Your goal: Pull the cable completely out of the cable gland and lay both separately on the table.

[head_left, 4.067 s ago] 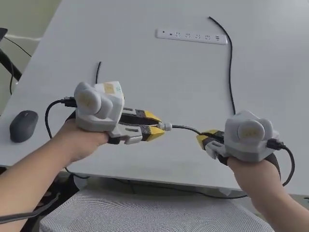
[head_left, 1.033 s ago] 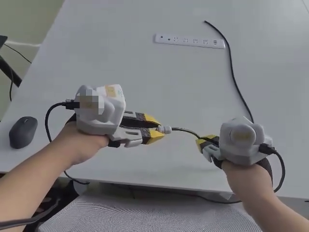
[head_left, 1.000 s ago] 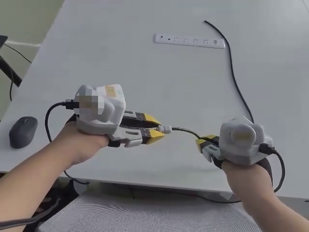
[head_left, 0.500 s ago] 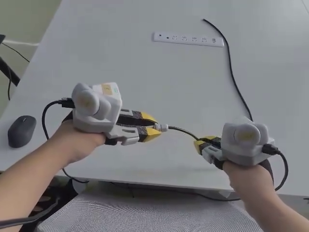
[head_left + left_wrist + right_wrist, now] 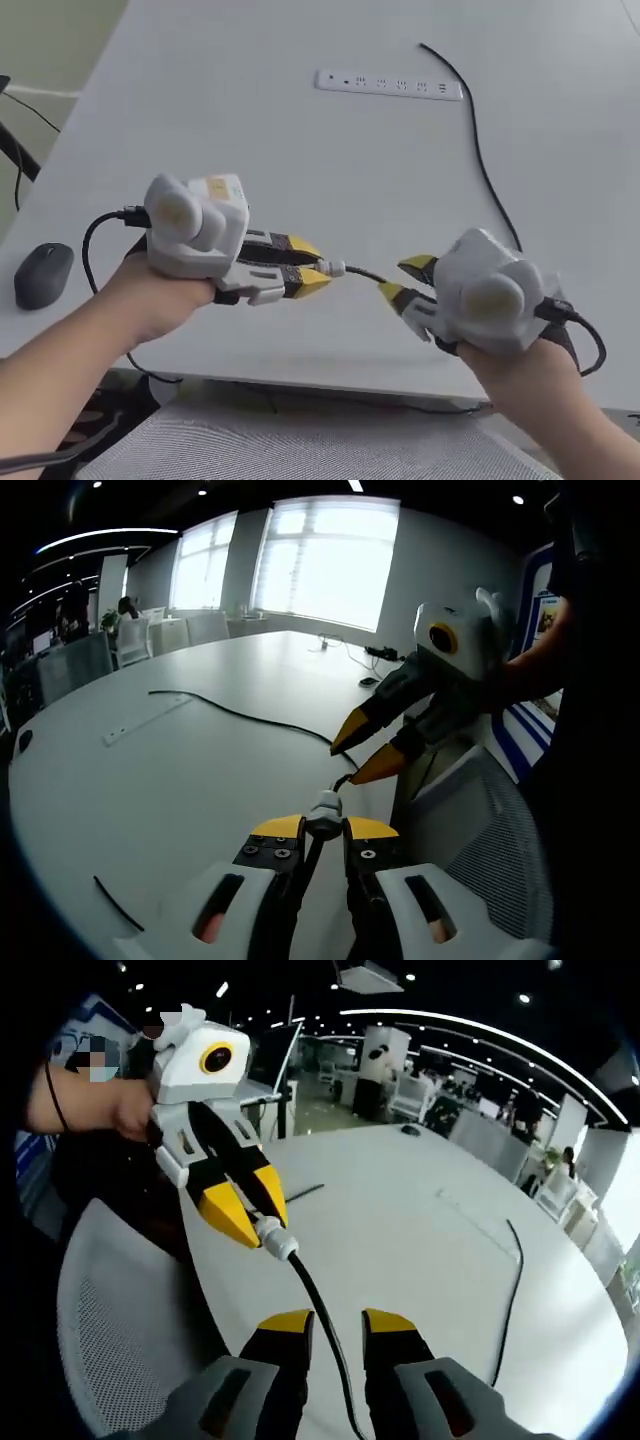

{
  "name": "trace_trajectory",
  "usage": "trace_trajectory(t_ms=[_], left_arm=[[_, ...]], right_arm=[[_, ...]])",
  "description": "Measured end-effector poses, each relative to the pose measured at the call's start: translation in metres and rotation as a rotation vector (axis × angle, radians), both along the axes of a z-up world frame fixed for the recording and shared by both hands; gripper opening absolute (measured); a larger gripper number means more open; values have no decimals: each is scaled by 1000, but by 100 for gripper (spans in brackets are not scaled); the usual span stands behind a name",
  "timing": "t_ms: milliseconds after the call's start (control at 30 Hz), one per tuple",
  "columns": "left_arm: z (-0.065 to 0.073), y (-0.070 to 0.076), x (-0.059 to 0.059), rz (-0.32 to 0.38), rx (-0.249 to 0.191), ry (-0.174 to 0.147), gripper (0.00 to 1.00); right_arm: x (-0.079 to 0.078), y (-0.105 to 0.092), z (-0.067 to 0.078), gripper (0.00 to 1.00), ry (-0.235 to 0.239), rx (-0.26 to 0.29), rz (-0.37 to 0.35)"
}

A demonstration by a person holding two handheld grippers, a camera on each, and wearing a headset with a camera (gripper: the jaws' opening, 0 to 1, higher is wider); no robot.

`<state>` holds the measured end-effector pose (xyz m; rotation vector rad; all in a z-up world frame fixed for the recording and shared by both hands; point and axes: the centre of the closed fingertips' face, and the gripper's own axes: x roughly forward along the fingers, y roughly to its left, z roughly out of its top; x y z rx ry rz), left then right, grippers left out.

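Observation:
My left gripper (image 5: 316, 271) is shut on the small white cable gland (image 5: 333, 268), held above the table's near edge; in the left gripper view the gland (image 5: 325, 813) sits between the yellow fingertips (image 5: 275, 827). A short black cable (image 5: 362, 274) leaves the gland and runs toward my right gripper (image 5: 403, 278), whose jaws stand apart. In the right gripper view the cable (image 5: 318, 1310) passes through the gap of the open right gripper (image 5: 338, 1322), touching neither pad that I can see. The gland (image 5: 278, 1243) shows there at the left gripper's tips.
A white power strip (image 5: 390, 85) lies at the far side of the white table (image 5: 250, 130), and its black cord (image 5: 482, 160) runs down the right. A dark mouse (image 5: 38, 275) sits at the left edge. A grey mesh chair (image 5: 300, 440) is below the near edge.
The right gripper's jaws have opened off the cable, and that gripper has rolled and risen a little. The left gripper still holds the gland in about the same place.

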<state>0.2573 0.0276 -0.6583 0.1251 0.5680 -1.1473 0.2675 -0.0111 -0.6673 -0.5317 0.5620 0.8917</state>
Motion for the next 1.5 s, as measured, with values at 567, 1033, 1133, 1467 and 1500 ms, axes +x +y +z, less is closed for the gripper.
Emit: trace_trajectory(t_ms=[567, 1033, 1133, 1467, 1500], left_arm=[[2, -3, 0, -18, 5, -10, 15], [1, -6, -2, -33, 10, -35, 15], [2, -5, -1, -31, 10, -38, 15], [0, -4, 0, -22, 11, -33, 15], [0, -4, 0, -22, 12, -33, 15]], right_arm=[[-2, 27, -2, 4, -108, -119, 166], [-3, 20, -7, 0, -44, -58, 105], [1, 13, -10, 0, -28, -49, 75], [7, -9, -24, 0, 87, 29, -78], [9, -12, -26, 0, 90, 33, -90]])
